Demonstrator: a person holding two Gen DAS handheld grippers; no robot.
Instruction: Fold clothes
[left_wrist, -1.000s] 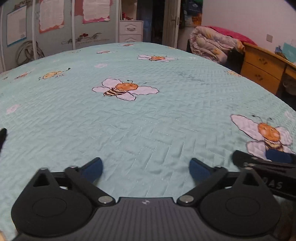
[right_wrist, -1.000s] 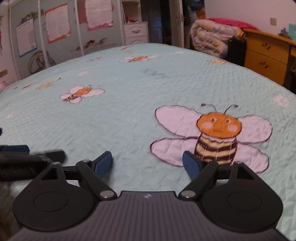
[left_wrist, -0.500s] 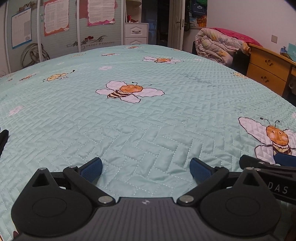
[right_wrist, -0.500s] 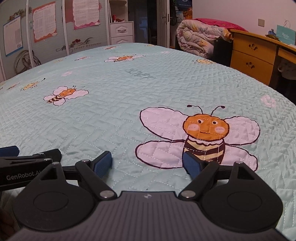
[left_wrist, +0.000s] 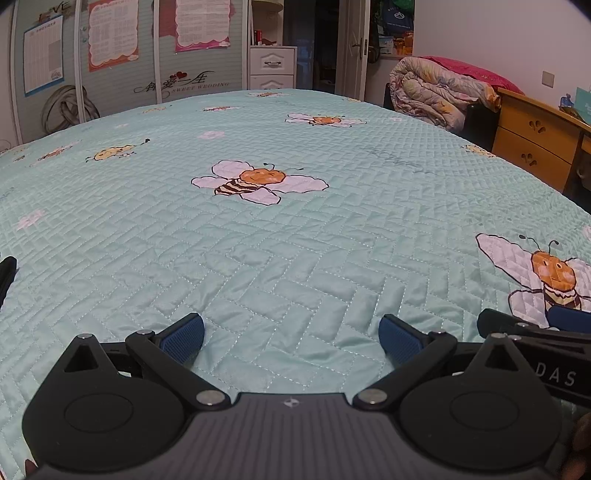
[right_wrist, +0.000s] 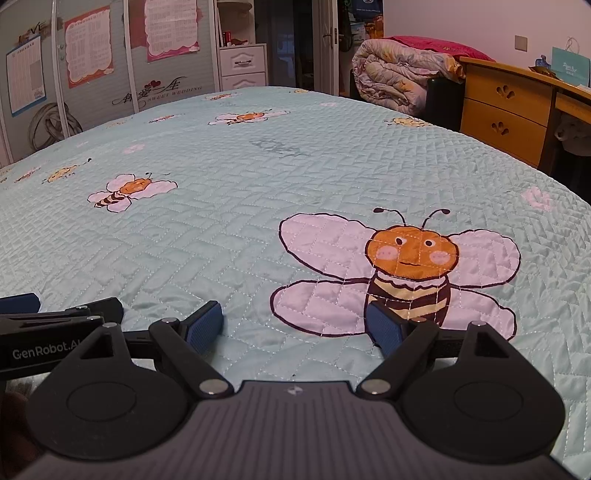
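In front of me the bed (left_wrist: 295, 258) fills nearly the whole view, covered edge to edge by a pale mint quilted bedspread (right_wrist: 221, 221) stitched in a brick-like pattern. Cartoon bees are printed across it: a large one (right_wrist: 406, 273) with white wings and an orange face lies close on my right side, a smaller one (left_wrist: 258, 181) sits toward the middle, and fainter ones dot the far end. The cover lies smooth and flat, with a faint dark smudge (right_wrist: 279, 147) further back.
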